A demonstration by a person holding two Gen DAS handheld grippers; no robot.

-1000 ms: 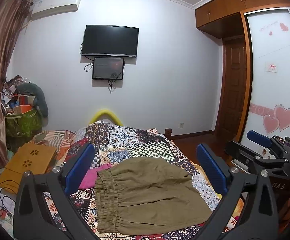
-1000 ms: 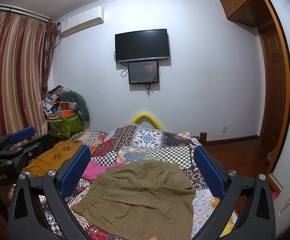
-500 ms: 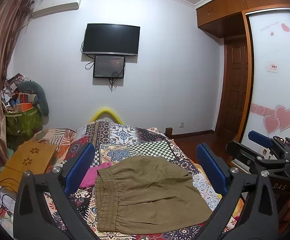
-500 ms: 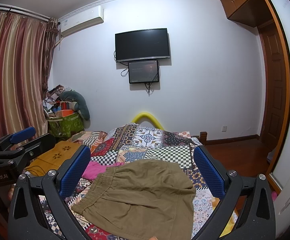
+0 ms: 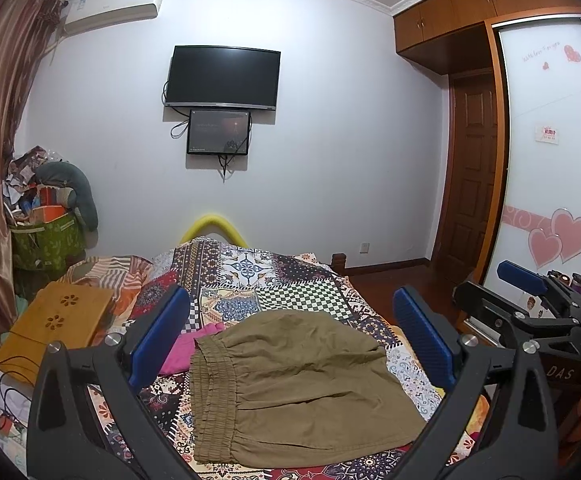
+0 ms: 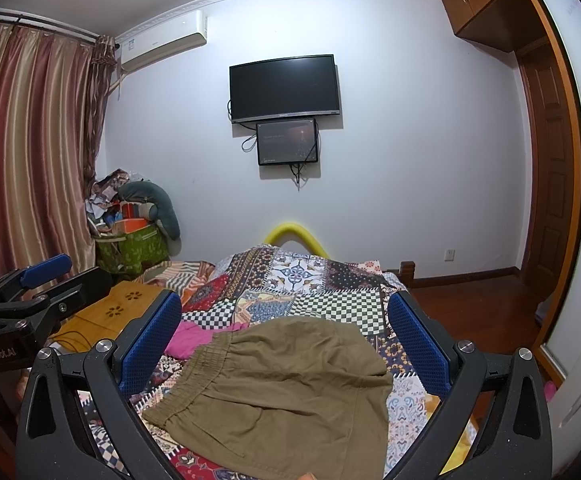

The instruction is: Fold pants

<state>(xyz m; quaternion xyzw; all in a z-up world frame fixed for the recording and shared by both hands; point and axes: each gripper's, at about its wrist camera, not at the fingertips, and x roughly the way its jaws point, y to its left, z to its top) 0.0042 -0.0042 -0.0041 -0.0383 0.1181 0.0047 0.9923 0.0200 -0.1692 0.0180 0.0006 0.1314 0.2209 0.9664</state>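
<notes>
Olive-brown pants [image 5: 294, 384] lie folded in a compact bundle on the patchwork bedspread [image 5: 274, 280], elastic waistband to the left; they also show in the right wrist view [image 6: 286, 392]. My left gripper [image 5: 290, 340] is open and empty, held above and short of the pants. My right gripper [image 6: 286, 344] is open and empty, also above the pants. The right gripper shows at the right edge of the left wrist view [image 5: 526, 308]; the left gripper shows at the left edge of the right wrist view [image 6: 22, 300].
A pink garment [image 5: 182, 350] lies beside the waistband. A wooden lap tray [image 5: 54, 324] sits on the bed's left side. A cluttered green bag [image 5: 46, 236] stands in the corner. The wardrobe [image 5: 550, 160] and door are on the right.
Both grippers stay open and nearly still; the views shift only slightly.
</notes>
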